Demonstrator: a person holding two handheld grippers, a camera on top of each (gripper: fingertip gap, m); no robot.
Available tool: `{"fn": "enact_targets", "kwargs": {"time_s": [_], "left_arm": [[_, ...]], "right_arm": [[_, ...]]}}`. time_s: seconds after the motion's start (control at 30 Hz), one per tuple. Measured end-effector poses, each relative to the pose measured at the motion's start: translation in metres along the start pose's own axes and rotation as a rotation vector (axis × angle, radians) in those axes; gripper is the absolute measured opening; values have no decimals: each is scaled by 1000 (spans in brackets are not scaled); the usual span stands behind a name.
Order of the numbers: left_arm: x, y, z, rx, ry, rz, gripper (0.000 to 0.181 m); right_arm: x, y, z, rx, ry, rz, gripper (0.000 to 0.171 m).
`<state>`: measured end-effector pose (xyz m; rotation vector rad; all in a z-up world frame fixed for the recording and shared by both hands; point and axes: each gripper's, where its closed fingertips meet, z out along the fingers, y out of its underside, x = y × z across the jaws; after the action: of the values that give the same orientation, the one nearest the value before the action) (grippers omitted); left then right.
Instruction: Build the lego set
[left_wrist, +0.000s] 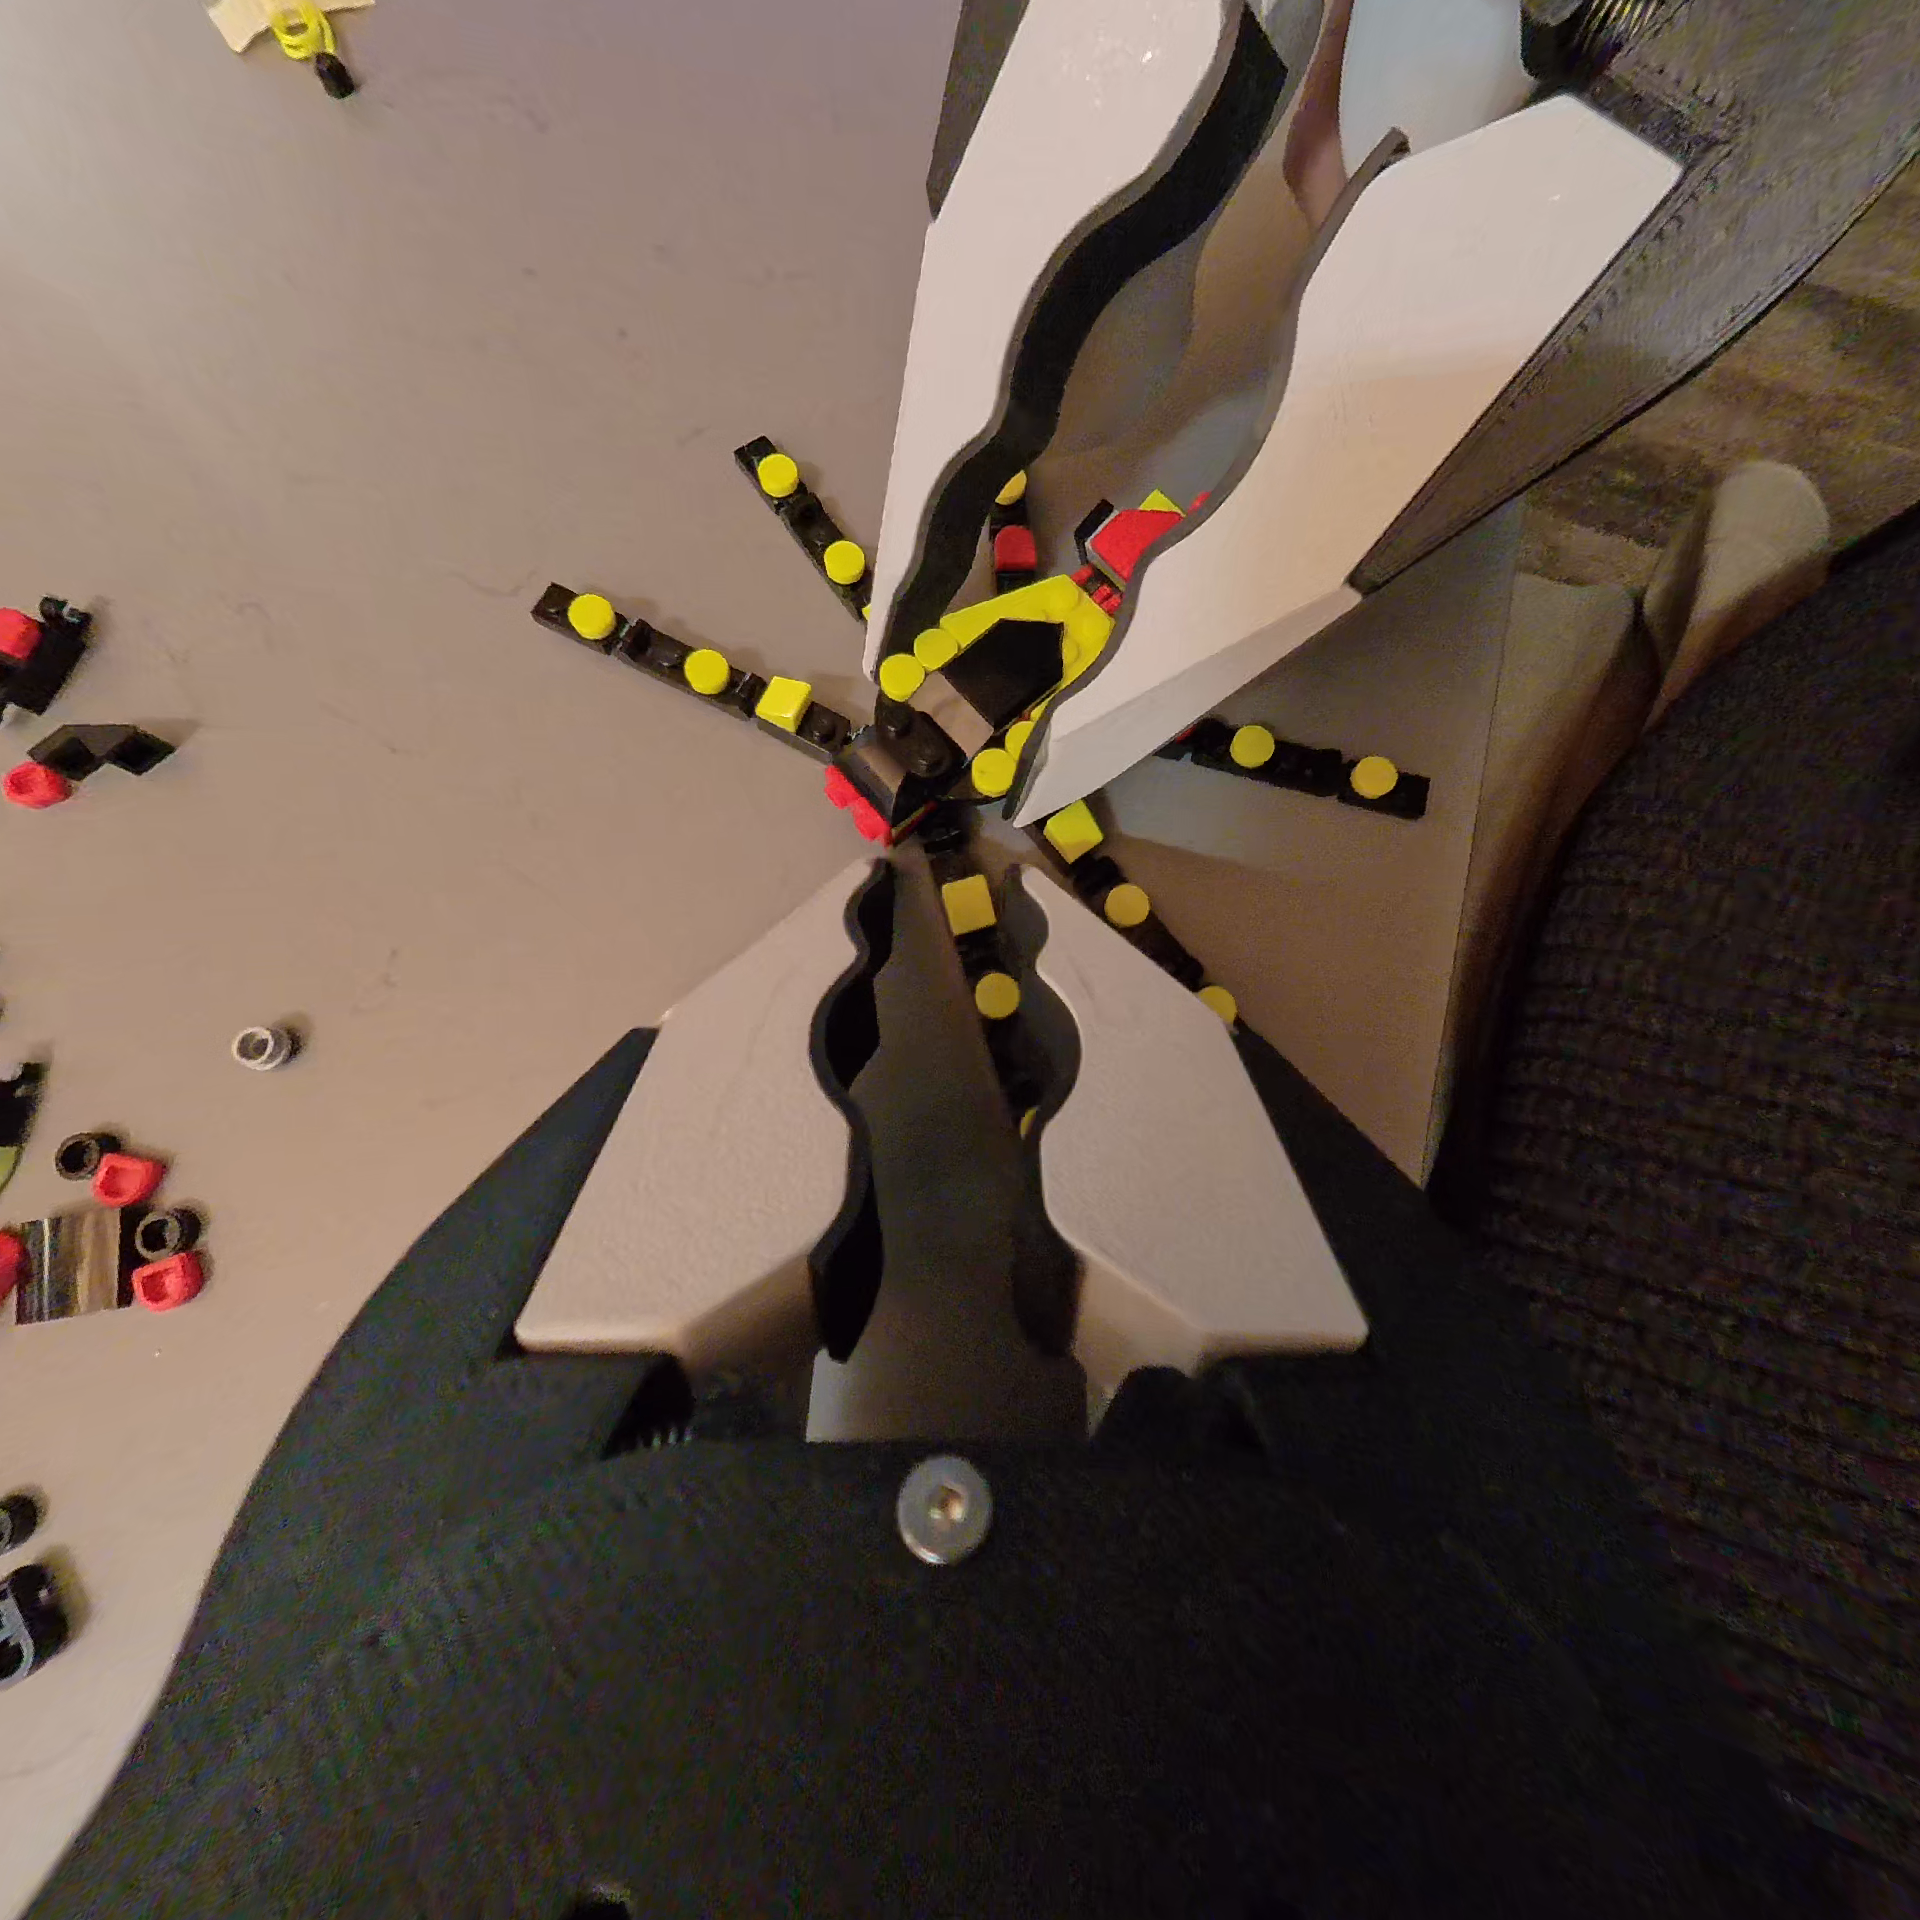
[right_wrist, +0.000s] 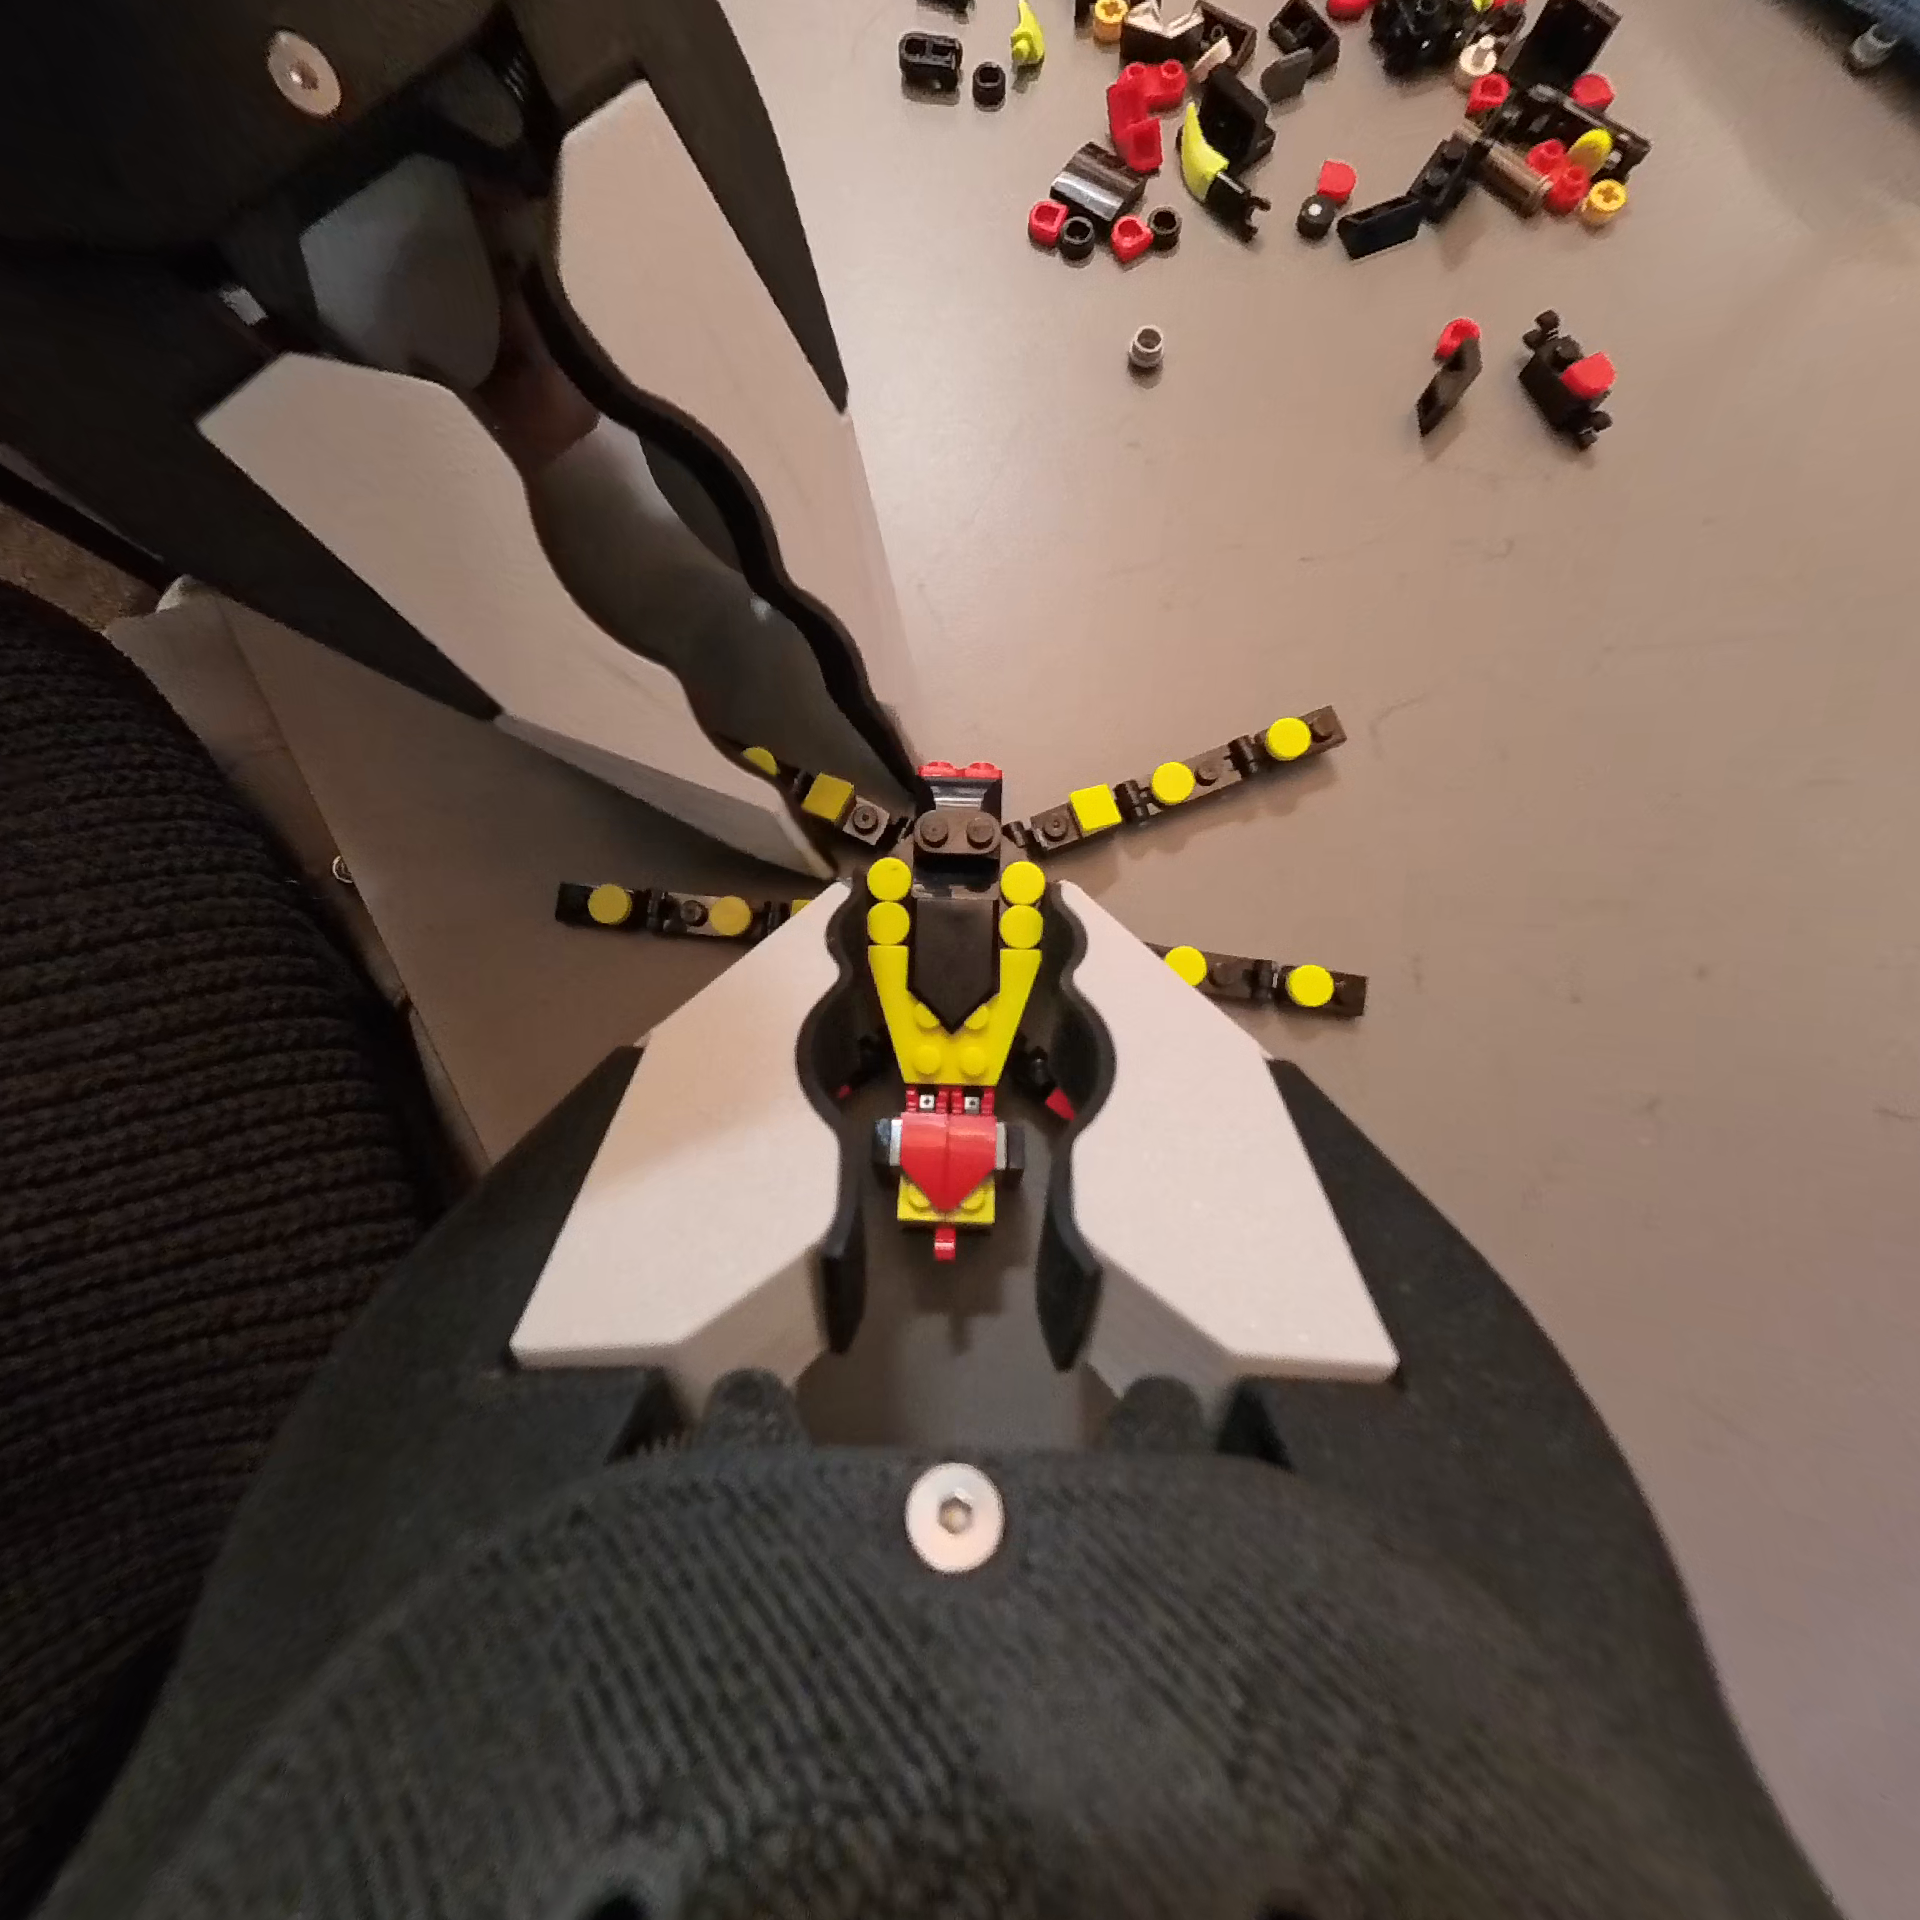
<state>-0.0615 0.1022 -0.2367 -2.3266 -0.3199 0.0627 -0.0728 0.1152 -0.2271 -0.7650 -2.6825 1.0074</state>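
Glossy studded lego spider (right_wrist: 951, 997) clenched in right claw (right_wrist: 951, 914); four visible jointed black legs; left claw (left_wrist: 951, 862) nearly closed, empty, on smooth tabletop (right_wrist: 1351, 582)

Black lego spider (right_wrist: 951, 997) with yellow dots, red tail, on grey table (right_wrist: 1351, 623).

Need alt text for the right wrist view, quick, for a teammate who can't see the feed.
The right gripper is closed around the yellow, black and red body of a lego spider on a grey table, its yellow-dotted black legs splayed out. The left gripper reaches in from upper left, tips at the spider's front. Loose pieces lie beyond.
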Motion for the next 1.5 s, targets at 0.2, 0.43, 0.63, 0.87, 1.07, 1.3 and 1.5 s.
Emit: {"fn": "enact_targets", "kwargs": {"time_s": [0.2,0.43,0.63,0.87,1.07,1.3,1.5], "left_arm": [[1,6,-6,-3,24,6,27],[2,10,-10,-10,43,24,29],[2,12,-13,-10,59,30,29],[-9,4,-18,43,35,-18,27],[-39,-1,-26,101,-74,-98,26],[-44,1,-35,108,-88,-104,27],[-27,14,-45,59,-69,-20,28]], "right_arm": [[0,0,0,2,-2,-2,32],[0,0,0,5,-5,-4,32],[0,0,0,9,-10,-8,32],[6,-3,2,31,43,27,32],[15,-10,-4,86,82,96,42],[38,-15,-40,204,112,182,43],[55,5,-69,249,184,238,36]]}}
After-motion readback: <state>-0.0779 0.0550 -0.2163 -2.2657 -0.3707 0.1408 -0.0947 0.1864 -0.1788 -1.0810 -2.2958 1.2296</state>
